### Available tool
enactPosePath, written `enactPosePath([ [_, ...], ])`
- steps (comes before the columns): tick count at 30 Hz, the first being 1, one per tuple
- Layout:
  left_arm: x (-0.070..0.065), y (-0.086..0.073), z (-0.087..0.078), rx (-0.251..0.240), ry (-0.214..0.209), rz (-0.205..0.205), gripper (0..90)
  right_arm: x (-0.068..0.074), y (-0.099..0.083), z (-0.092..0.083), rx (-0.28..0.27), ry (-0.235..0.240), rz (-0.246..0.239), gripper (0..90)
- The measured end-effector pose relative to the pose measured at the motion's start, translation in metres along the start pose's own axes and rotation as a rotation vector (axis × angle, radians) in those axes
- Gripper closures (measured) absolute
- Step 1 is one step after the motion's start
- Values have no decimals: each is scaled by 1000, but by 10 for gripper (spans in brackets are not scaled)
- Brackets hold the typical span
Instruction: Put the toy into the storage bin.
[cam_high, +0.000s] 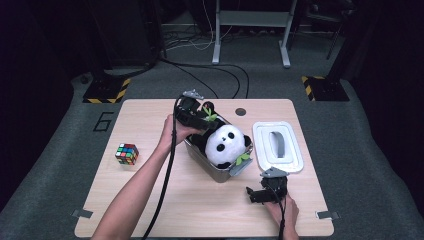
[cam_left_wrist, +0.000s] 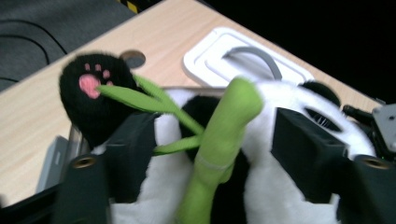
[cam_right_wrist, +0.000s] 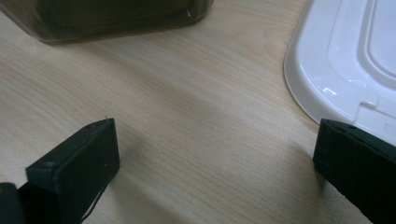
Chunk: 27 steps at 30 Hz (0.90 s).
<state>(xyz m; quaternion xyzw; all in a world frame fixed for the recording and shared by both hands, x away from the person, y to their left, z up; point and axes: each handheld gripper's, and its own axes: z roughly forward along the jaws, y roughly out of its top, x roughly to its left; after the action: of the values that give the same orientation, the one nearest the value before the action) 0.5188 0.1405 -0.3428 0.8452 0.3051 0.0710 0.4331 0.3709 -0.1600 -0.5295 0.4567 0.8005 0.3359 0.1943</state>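
Note:
A black-and-white plush panda (cam_high: 223, 142) lies in a metal container (cam_high: 215, 172) at the middle of the table. My left gripper (cam_high: 206, 121) is at the container's far-left end, over the panda's lower body. In the left gripper view this gripper (cam_left_wrist: 212, 119) is open; the panda's green bamboo stalk (cam_left_wrist: 224, 140) and white belly lie between the jaws, with gaps beside the stalk. A black paw with a pink pad (cam_left_wrist: 91, 88) sticks up beside the left jaw. My right gripper (cam_high: 253, 194) rests low on the table near the front right, open (cam_right_wrist: 215, 128) with bare wood between its jaws.
A white lid with a grey handle (cam_high: 278, 146) lies flat to the right of the container; its rim (cam_right_wrist: 327, 79) is just beyond my right jaw. A Rubik's cube (cam_high: 127, 153) sits on the table's left side. A small round hole (cam_high: 241, 111) marks the far edge.

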Motion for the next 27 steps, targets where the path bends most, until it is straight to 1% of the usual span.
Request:
enactPosePath([
  [2, -5, 4, -1, -15, 4, 12, 235, 0, 0, 0, 0, 0, 0, 0],
  [4, -8, 8, -1, -23, 0, 20, 205, 0, 0, 0, 0, 0, 0, 0],
  [6, -11, 10, 4, -16, 16, 23, 174, 0, 0, 0, 0, 0, 0, 0],
  [8, -11, 10, 10, 2, 23, 25, 157, 0, 0, 0, 0, 0, 1, 0],
  [9, -10, 9, 15, 21, 41, 27, 150, 0, 0, 0, -1, 0, -2, 0],
  [10, -10, 8, 18, 36, 42, 27, 149, 0, 0, 0, -1, 0, -1, 0],
  [13, -7, 1, 32, 74, 18, -3, 148, 0, 0, 0, 0, 0, 0, 0],
  [14, -7, 0, 35, 92, 12, -3, 149, 0, 0, 0, 0, 0, 0, 0],
  [17, -9, -11, 52, 150, 16, 8, 153, 0, 0, 0, 1, 1, 0, 0],
  [19, -9, -15, 57, 161, 10, 1, 153, 0, 0, 0, 0, 2, -1, 0],
  [20, -8, -15, 57, 158, 6, -6, 155, 0, 0, 0, 2, 3, -1, 0],
  [21, -9, -15, 54, 135, 5, -13, 157, 0, 0, 0, 2, 4, -1, 0],
  [22, -9, -14, 50, 126, 5, -7, 163, 0, 0, 0, 2, 3, -1, 0],
  [23, -11, -13, 45, 106, 6, -8, 167, 0, 0, 0, 2, 3, -1, 0],
  [26, -12, -8, 24, 39, 26, 3, 183, 0, 0, 0, 1, 1, 1, 0],
  [27, -11, -8, 19, 31, 41, 3, 192, 0, 0, 0, 1, 1, 2, 0],
])
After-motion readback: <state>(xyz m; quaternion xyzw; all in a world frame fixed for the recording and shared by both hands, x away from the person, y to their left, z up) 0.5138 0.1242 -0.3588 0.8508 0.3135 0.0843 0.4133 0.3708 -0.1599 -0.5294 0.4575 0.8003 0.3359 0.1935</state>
